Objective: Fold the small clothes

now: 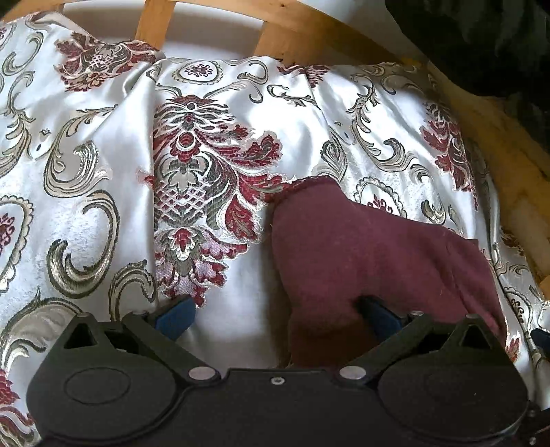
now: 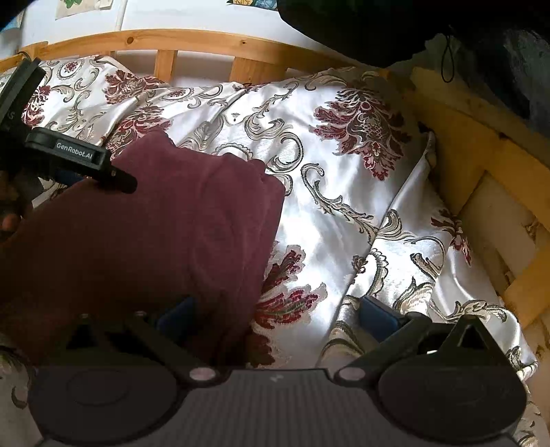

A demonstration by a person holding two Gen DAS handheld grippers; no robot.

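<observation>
A maroon garment (image 1: 364,254) lies on the patterned satin bedspread (image 1: 113,144). In the left wrist view my left gripper (image 1: 275,316) is open, its blue pads wide apart. The garment's near edge lies between the fingers and drapes over the right pad (image 1: 378,318). In the right wrist view the same garment (image 2: 161,223) fills the left half. My right gripper (image 2: 275,313) is open, its left pad (image 2: 177,314) against the cloth's right edge and its right pad (image 2: 378,314) over the bedspread. The left gripper body (image 2: 79,158) shows at upper left, over the garment.
A wooden slatted bed frame (image 2: 213,44) runs along the back and the right side (image 2: 481,165). A dark object (image 2: 447,31) hangs over the upper right corner. The bedspread (image 2: 343,178) is wrinkled, with a folded-over edge at right.
</observation>
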